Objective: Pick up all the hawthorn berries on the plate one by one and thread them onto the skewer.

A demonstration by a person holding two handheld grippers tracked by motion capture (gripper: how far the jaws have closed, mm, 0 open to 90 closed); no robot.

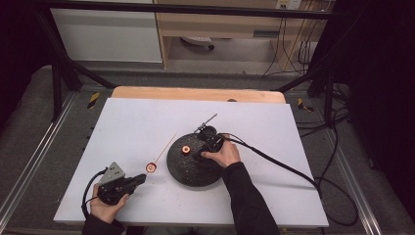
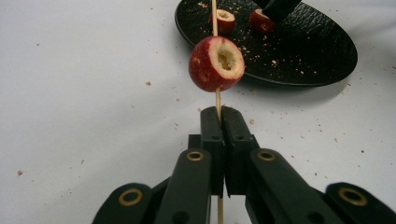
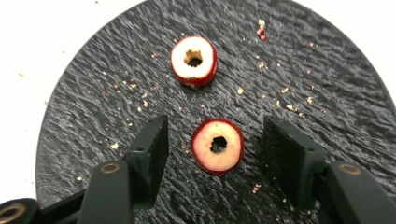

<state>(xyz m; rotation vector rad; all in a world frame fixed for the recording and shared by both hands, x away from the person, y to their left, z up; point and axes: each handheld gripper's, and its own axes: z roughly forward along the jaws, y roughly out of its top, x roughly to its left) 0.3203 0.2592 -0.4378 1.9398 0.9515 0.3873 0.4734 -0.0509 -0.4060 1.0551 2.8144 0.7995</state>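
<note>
My left gripper (image 2: 220, 112) is shut on a thin wooden skewer (image 2: 217, 98) that runs forward over the white table. A red cored fruit (image 2: 216, 64) is threaded on the skewer just past the jaws, also seen from above as the fruit on the skewer (image 1: 150, 168). My right gripper (image 3: 219, 142) hovers low over a round black plate (image 3: 327, 84). Its jaws stand on either side of a cored red fruit (image 3: 217, 145), with gaps between the pads and the fruit. A second cored fruit (image 3: 193, 60) lies farther along the plate.
The black plate (image 1: 186, 171) sits at the middle of the white table top (image 1: 122, 127), strewn with crumbs. A metal tool (image 1: 206, 122) lies just behind the plate. The right gripper's cable (image 1: 284, 169) trails off to the right edge.
</note>
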